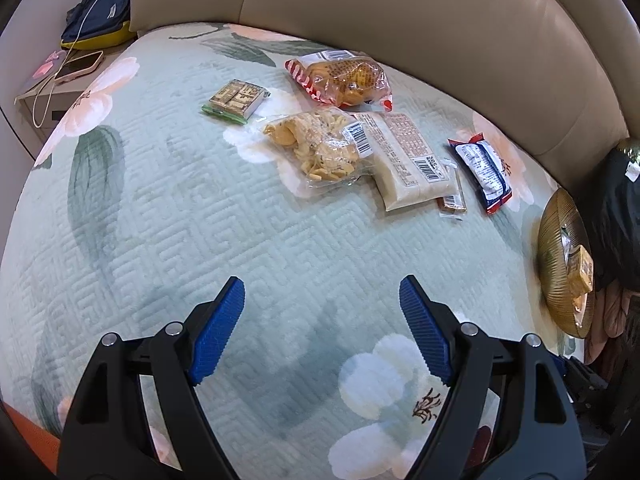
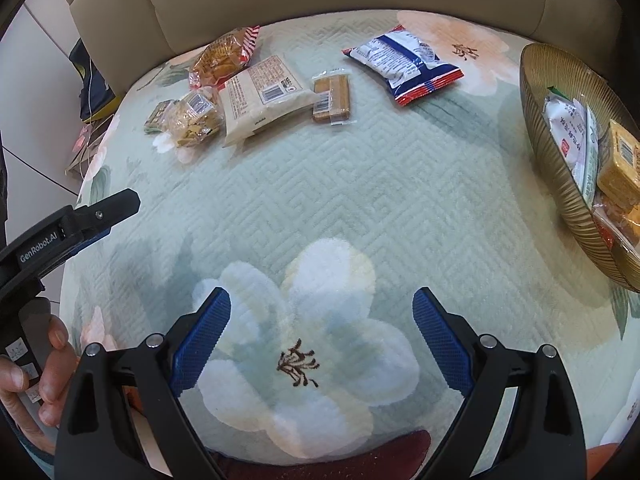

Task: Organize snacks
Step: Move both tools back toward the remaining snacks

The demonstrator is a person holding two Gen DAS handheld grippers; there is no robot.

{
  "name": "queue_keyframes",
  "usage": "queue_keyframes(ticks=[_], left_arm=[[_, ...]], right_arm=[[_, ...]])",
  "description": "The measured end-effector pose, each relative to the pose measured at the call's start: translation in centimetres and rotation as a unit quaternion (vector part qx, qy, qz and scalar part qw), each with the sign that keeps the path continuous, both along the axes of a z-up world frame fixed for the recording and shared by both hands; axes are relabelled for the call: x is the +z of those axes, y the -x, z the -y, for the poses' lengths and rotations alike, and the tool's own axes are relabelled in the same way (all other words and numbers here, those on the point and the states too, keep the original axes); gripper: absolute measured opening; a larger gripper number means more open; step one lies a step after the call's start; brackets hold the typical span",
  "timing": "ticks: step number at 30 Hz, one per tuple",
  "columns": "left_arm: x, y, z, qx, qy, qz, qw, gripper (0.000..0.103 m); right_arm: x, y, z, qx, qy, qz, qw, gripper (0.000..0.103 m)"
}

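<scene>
Several snack packs lie on the floral sofa cover ahead of both grippers. A small square box sits leftmost, then a clear bag of crackers, an orange snack bag with red stripes, a flat white pack, a brown wafer pack and a blue-and-white bag. A gold ribbed bowl at the right holds several packs. My left gripper and right gripper are both open and hold nothing.
The beige sofa backrest rises behind the snacks. A side table with a phone and a charging cable stands at the far left. A hand holds the left gripper's body at the left edge of the right wrist view.
</scene>
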State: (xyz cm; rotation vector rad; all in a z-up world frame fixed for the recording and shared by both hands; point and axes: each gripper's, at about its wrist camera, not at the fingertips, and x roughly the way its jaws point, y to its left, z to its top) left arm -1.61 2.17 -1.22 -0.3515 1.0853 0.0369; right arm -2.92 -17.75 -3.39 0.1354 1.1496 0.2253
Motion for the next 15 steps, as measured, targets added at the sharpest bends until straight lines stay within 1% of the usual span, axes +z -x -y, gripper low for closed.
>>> queue_keyframes(ticks=[2, 4, 5, 7, 9, 10, 12, 14, 15], left_arm=[[1.0, -0.2, -0.1, 0.005, 0.010, -0.001, 0.9999, 0.080], [2.7, -1.0, -0.2, 0.006, 0.019, -0.006, 0.9998, 0.080], [3.7, -1.7, -0.4, 0.007, 0.020, -0.009, 0.9997, 0.080], [4.8, -3.3, -0.8, 0.010, 0.036, -0.013, 0.9992, 0.080], [5.5, -5.8, -1.3, 0.007, 0.062, -0.019, 0.9979, 0.080], [5.5, -6.7, -1.4, 0.004, 0.067, -0.022, 0.9975, 0.080], [5.0, -9.0, -1.4, -0.007, 0.054, -0.026, 0.9982, 0.080], [3.6, -10.9, -1.2, -0.012, 0.020, -0.029, 0.9993, 0.080], [3.0, -11.4, -1.3, -0.013, 0.017, -0.030, 0.9993, 0.080]], right_arm=[[0.5, 0.1, 0.1, -0.005, 0.007, 0.008, 1.000, 0.092], [1.4, -0.1, 0.2, -0.003, -0.008, 0.012, 1.000, 0.092], [1.8, -0.4, 0.1, 0.000, -0.014, 0.014, 1.000, 0.092], [2.8, -1.1, -0.2, 0.008, -0.018, 0.023, 1.000, 0.092], [4.0, -2.6, -1.0, 0.021, -0.005, 0.039, 0.999, 0.092], [4.7, -3.6, -1.6, 0.028, 0.004, 0.051, 0.998, 0.092], [5.2, -5.2, -2.3, 0.037, 0.010, 0.068, 0.997, 0.092], [5.1, -7.1, -3.2, 0.047, 0.015, 0.076, 0.996, 0.092], [4.8, -8.1, -3.8, 0.054, 0.020, 0.081, 0.995, 0.092]])
